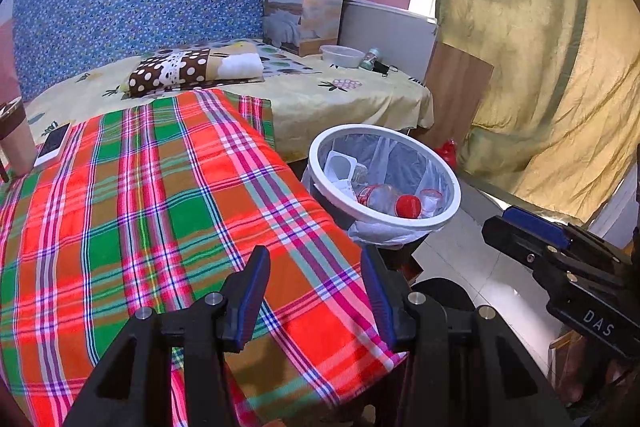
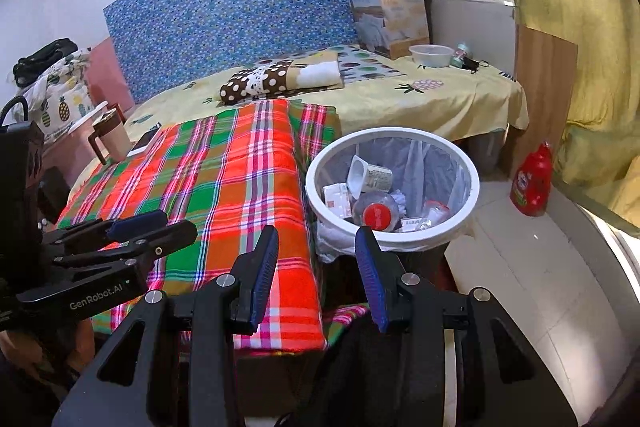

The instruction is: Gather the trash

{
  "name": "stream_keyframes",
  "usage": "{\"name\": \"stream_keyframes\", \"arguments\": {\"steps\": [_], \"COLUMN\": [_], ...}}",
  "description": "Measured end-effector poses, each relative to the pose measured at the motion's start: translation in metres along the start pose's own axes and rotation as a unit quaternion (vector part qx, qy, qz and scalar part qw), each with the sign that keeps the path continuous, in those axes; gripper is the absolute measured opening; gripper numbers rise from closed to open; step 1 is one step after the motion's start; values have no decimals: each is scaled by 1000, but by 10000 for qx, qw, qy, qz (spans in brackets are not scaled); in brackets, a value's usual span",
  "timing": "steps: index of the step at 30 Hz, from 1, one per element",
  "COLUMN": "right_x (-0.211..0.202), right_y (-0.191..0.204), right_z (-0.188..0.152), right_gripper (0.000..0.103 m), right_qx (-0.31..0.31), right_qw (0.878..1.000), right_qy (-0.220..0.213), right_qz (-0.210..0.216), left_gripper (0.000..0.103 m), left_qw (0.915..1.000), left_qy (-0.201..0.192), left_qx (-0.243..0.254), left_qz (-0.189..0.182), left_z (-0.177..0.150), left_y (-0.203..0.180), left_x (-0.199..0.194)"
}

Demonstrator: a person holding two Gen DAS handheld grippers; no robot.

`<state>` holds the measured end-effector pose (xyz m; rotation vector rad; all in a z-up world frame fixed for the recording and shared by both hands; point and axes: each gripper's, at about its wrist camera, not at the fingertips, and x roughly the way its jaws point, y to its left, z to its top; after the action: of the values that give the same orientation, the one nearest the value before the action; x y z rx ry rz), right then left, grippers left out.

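The white bin (image 2: 474,183) sits on the floor at two o'clock from the plaid cloth (image 2: 224,183), close so trash drops in easily. A red-capped bottle (image 2: 377,214) and cup (image 2: 370,175) lie inside. The left gripper (image 1: 314,291) and right gripper (image 2: 317,269) are both open and hold nothing.

Bin (image 2: 474,183): base hidden behind the plaid-covered bench (image 2: 248,187) and the right gripper (image 2: 316,267) in the right wrist view. Trash inside overlaps; small scraps under the red-capped bottle (image 2: 376,213) too small to tell. Print on the yogurt cup (image 2: 370,177) unreadable. Mug (image 1: 16,143) cut by the left wrist frame edge. Left gripper (image 1: 312,287) body runs off the bottom edge. Small items by the plastic tub (image 1: 342,55) on the bed too small to identify. Red detergent bottle (image 2: 532,187): label illegible.
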<state>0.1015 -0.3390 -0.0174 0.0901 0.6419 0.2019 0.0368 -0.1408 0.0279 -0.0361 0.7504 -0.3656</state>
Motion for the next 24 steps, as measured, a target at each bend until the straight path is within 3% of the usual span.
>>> {"name": "stream_keyframes", "arguments": {"steps": [24], "right_x": [3], "right_y": [5], "right_z": [-7], "right_gripper": [42], "right_qx": [25], "right_qw": [9999], "right_qy": [100], "right_qz": [-23], "left_gripper": [47], "left_qw": [10000], "left_qy": [14], "left_qx": [-5], "left_qz": [5], "left_z": [-5], "left_y": [3], "left_x": [-3]}}
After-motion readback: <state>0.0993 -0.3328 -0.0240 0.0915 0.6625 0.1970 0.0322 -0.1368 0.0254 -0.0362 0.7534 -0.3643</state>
